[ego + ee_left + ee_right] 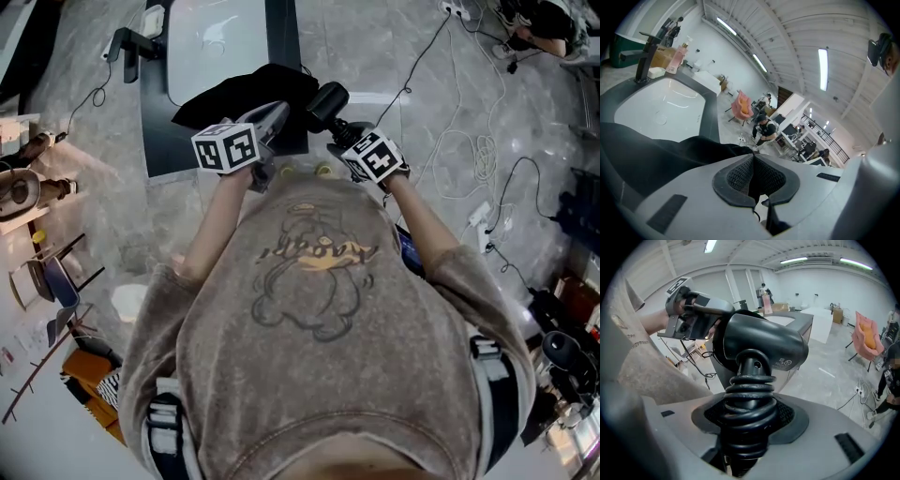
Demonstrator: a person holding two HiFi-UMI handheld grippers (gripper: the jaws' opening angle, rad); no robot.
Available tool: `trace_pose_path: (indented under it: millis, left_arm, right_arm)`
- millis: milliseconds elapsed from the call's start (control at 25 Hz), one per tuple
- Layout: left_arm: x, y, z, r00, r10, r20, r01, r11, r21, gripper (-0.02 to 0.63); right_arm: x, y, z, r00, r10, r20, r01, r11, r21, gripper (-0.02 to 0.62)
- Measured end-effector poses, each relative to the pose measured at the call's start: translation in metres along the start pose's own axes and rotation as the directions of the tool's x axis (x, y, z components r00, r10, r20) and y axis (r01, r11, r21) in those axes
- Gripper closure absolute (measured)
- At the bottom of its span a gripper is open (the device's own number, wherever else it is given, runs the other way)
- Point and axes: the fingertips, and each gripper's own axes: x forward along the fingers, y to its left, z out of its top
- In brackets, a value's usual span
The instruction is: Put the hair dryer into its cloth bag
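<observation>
My right tongs [747, 416] clamp wide on the cord-wrapped handle of the black plastic hair dryer [761, 341]. Its head points at the black cloth bag [239, 91], just left, lying before the white sink [211, 52] on the dark worktop [155, 136]. My left tongs [752, 174] are pinched shut on the bag's edge.

Dark counter [155, 127] with inset white basin [216, 47]. Black faucet [127, 45] at the basin's 9 o'clock; black cloth bag [234, 94] draped at 5 o'clock.
</observation>
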Motion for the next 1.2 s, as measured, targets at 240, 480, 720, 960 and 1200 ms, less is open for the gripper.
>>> trace_pose_path:
  millis: [240, 480, 720, 960, 1200]
  left_arm:
    - [0.001, -0.001, -0.002, 1.000, -0.007, -0.013, 0.007, 1.000, 0.006, 0.581]
    - [0.005, -0.003, -0.005, 0.999, -0.014, -0.030, 0.014, 1.000, 0.013, 0.581]
    - [0.007, -0.011, -0.012, 0.998, -0.035, -0.061, 0.036, 0.999, 0.027, 0.581]
    - [0.005, -0.015, -0.019, 0.997, -0.036, -0.068, 0.038, 0.999, 0.031, 0.581]
    - [0.000, -0.014, -0.024, 0.997, -0.029, -0.065, 0.030, 0.999, 0.020, 0.581]
  right_arm:
    - [0.015, 0.007, 0.006, 0.999, 0.005, -0.049, -0.010, 0.994, -0.105, 0.364]
    - [0.026, 0.016, 0.011, 0.996, 0.020, -0.083, -0.035, 0.984, -0.177, 0.364]
    - [0.033, 0.021, 0.020, 0.995, 0.038, -0.095, -0.059, 0.973, -0.225, 0.364]
    - [0.042, 0.023, 0.034, 0.991, 0.044, -0.123, -0.083, 0.936, -0.341, 0.364]
    - [0.057, 0.029, 0.048, 0.987, 0.049, -0.150, -0.111, 0.891, -0.440, 0.363]
